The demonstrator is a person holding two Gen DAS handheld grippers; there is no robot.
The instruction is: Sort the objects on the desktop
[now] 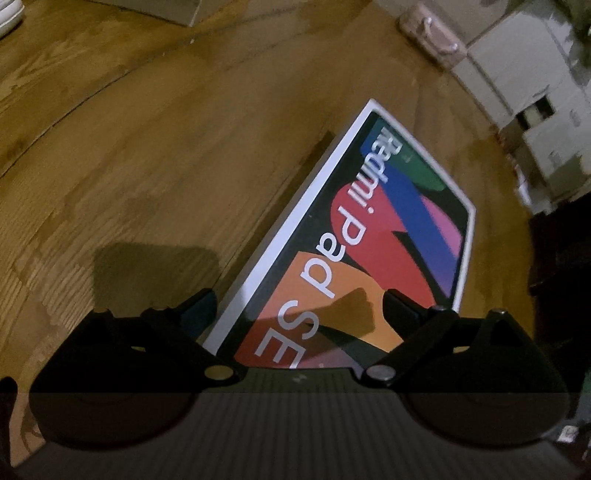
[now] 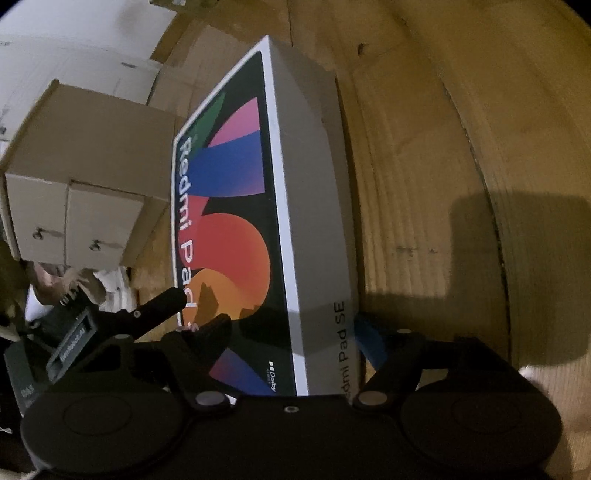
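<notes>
A white Redmi Pad SE box (image 1: pixel 388 229) with a colourful lid is held tilted above the wooden floor, and it fills the middle of the right wrist view (image 2: pixel 258 229) too. My left gripper (image 1: pixel 299 306) is shut on the box, one finger under its white side and the other on the printed lid. My right gripper (image 2: pixel 291 328) is shut on the same box across its thickness, one finger on the lid and the other, with a blue pad (image 2: pixel 369 339), on the underside. The other gripper's finger (image 2: pixel 162 306) shows at the box's left edge.
A wooden surface (image 1: pixel 147 147) lies below the box. A brown cardboard box (image 2: pixel 85 177) stands to the left in the right wrist view. Pale cabinets (image 1: pixel 517 99) and a pink item (image 1: pixel 432 33) sit at the upper right of the left wrist view.
</notes>
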